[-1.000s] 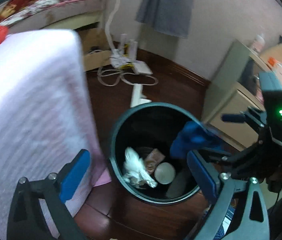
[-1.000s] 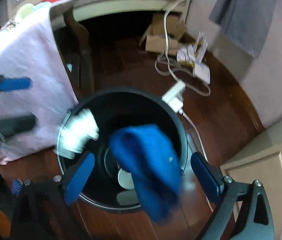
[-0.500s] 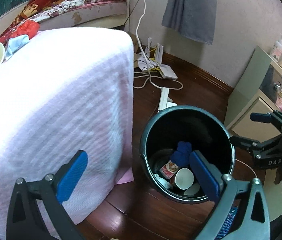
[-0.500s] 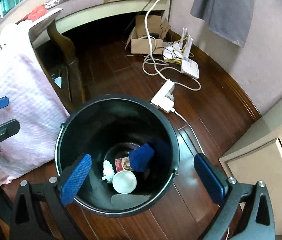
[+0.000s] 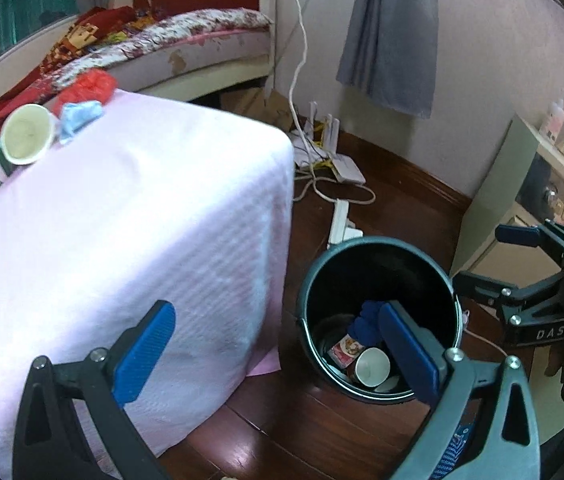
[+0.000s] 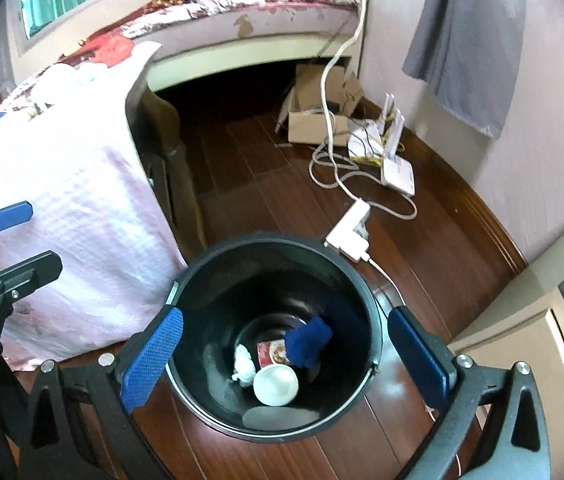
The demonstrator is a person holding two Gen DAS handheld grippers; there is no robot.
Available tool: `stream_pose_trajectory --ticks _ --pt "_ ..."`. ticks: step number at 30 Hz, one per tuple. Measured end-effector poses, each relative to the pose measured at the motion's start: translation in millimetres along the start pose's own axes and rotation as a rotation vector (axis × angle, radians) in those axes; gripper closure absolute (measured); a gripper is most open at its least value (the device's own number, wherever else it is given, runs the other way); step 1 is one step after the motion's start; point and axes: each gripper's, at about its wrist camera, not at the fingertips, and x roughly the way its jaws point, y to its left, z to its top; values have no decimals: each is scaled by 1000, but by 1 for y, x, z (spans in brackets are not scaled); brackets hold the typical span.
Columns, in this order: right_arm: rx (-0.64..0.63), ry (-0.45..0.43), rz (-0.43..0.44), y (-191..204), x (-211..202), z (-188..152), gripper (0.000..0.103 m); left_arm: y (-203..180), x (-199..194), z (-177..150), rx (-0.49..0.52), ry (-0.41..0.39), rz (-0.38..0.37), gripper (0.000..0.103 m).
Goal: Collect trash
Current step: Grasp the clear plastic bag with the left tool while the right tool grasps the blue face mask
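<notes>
A black bin stands on the wood floor beside a table under a pink cloth. In the bin lie a blue cloth, a paper cup, a red wrapper and a white wad. On the table's far end lie a paper cup, a pale blue wad and a red bag. My left gripper is open and empty above the table's corner and the bin. My right gripper is open and empty above the bin.
A power strip, white cables, a router and a cardboard box lie on the floor behind the bin. A bed stands at the back. A cabinet is to the right. A grey cloth hangs on the wall.
The blue cloth left my right gripper and fell into the bin. Both grippers have risen and pulled back from the bin, so the tabletop's far end came into view.
</notes>
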Motion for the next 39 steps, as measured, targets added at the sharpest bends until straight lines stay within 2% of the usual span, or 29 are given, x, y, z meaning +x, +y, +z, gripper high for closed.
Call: stream_pose_trajectory --ticks 12,24,27,31,32,35,39 --pt "-52 -127 46 45 -29 32 0 47 -43 0 -85 -83 89 1" --pt "-111 -322 157 118 -45 76 0 132 -83 -15 -203 -153 222 1" --pt "-144 -286 177 140 -38 87 0 161 -93 -19 -251 -174 252 1" --pt "-199 -253 190 176 -30 110 0 198 -93 -16 -311 -161 290 2" --pt "-208 -249 213 185 -28 119 0 208 -91 -13 -329 -162 302 2" --pt "-232 -232 212 204 -16 147 0 236 -85 -1 -375 -158 338 2" --pt "-235 -208 247 230 11 196 0 267 -70 19 -413 -154 348 7"
